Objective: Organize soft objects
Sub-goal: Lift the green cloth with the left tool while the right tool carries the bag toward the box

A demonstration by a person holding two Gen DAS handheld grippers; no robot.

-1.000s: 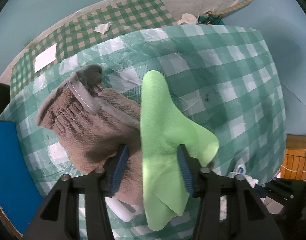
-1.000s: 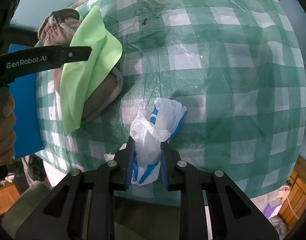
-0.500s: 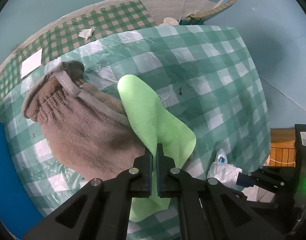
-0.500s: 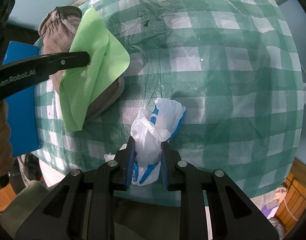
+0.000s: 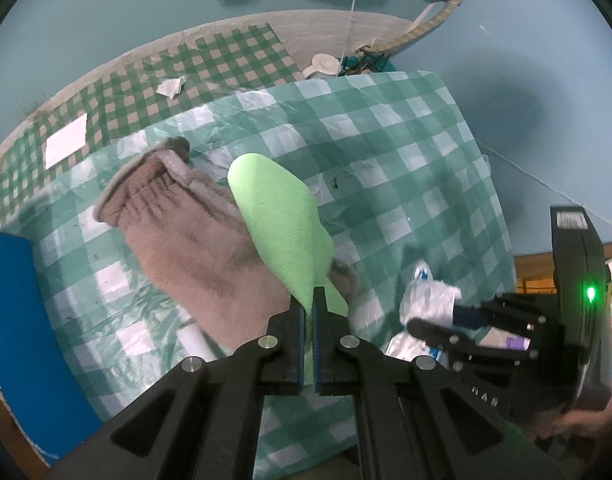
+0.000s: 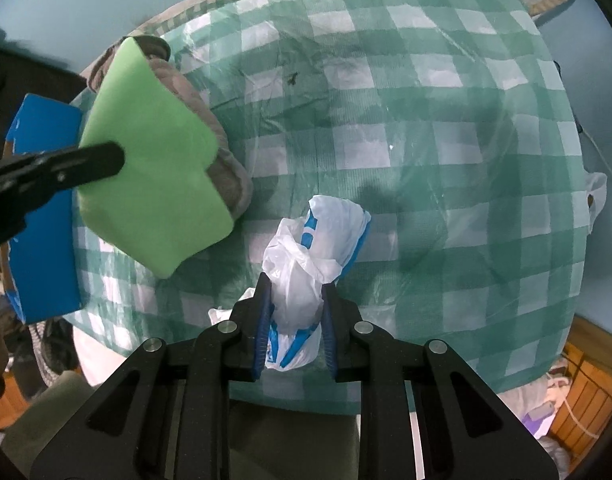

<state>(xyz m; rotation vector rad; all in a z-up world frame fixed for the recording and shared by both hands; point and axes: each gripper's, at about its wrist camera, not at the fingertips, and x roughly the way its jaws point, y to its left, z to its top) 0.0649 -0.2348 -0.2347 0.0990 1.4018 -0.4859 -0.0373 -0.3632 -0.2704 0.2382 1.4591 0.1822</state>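
Observation:
My left gripper [image 5: 309, 300] is shut on a light green cloth [image 5: 278, 224], which hangs lifted over a brown fuzzy garment [image 5: 194, 240] lying on the green checked tablecloth [image 5: 406, 168]. In the right wrist view the green cloth [image 6: 154, 184] droops from the left gripper's black finger [image 6: 90, 164] and covers most of the brown garment [image 6: 226, 164]. My right gripper [image 6: 296, 300] is shut on a crumpled white and blue plastic bag [image 6: 306, 248] near the table's front edge. The bag [image 5: 426, 300] and right gripper also show at the right in the left wrist view.
A blue panel [image 5: 22, 340] stands at the table's left side, seen too as the blue panel [image 6: 42, 240]. Behind the table lies a second checked cloth [image 5: 178, 76] with paper scraps. A white tube [image 5: 194, 338] pokes out under the garment. The table's right half [image 6: 446, 160] holds only the tablecloth.
My left gripper closed on the green cloth and raised it off the brown garment. The right gripper kept still, holding the bag.

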